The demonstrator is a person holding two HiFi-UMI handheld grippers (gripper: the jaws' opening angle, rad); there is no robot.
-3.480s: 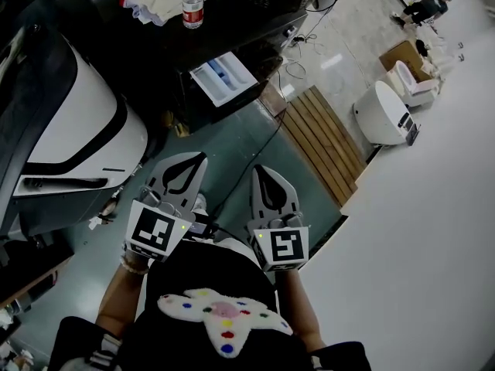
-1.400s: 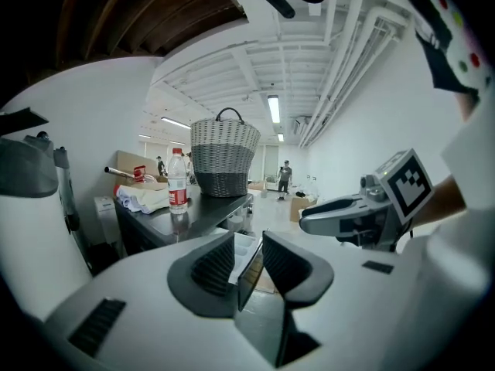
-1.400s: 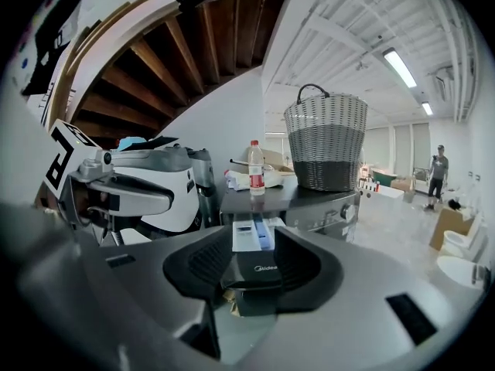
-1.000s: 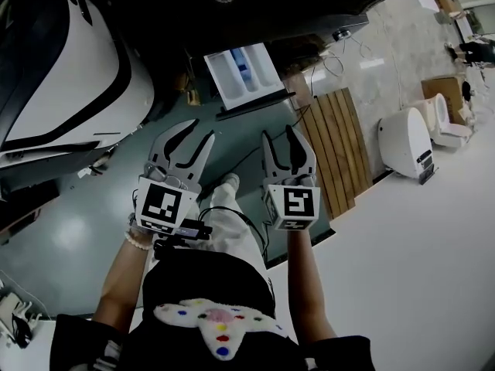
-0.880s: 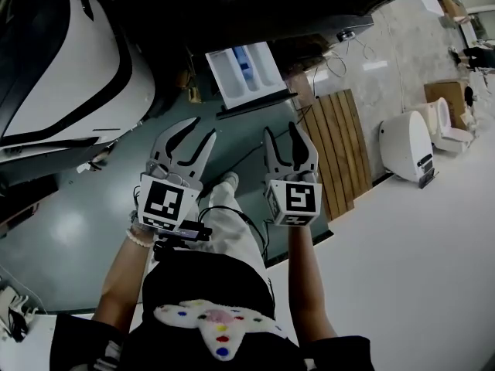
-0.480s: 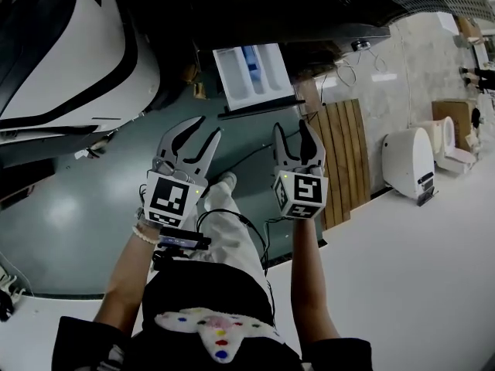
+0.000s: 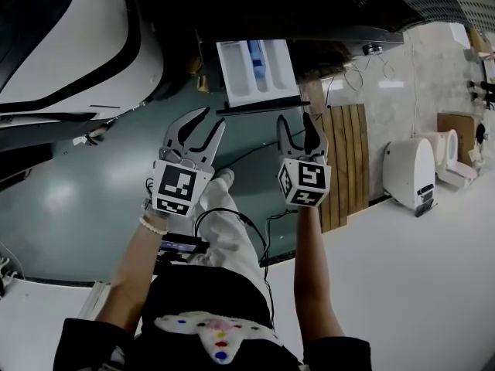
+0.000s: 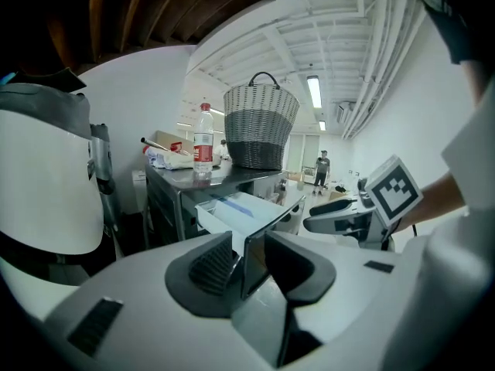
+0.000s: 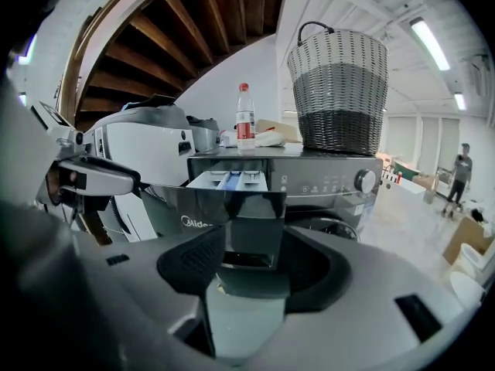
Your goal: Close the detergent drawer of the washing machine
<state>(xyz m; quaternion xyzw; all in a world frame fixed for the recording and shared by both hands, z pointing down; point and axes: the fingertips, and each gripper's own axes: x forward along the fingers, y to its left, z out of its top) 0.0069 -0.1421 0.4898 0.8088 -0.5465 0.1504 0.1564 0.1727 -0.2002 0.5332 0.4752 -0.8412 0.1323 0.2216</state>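
Observation:
The white detergent drawer (image 7: 259,69) with a blue compartment stands pulled out of the dark washing machine (image 7: 309,22); its dark front panel (image 7: 263,107) faces me. My left gripper (image 7: 209,122) is open and empty, just short of the panel's left end. Level with it, my right gripper (image 7: 298,124) is below the panel's right end, its jaws opening, nothing between them. In the right gripper view the drawer (image 9: 229,180) and its panel (image 9: 232,205) lie straight ahead beyond the right gripper (image 9: 247,265). The left gripper view shows the drawer (image 8: 240,207) past the left gripper (image 8: 247,265).
A large white machine (image 7: 69,60) stands left of the washer. A wooden pallet (image 7: 340,161) and a white appliance (image 7: 410,172) lie to the right. On the washer's top stand a water bottle (image 9: 245,118) and a wicker basket (image 9: 338,91). A person (image 9: 461,168) stands far off.
Both grippers have come lower and closer to the drawer's front panel. The right gripper's jaws have spread wider. The left jaws look the same.

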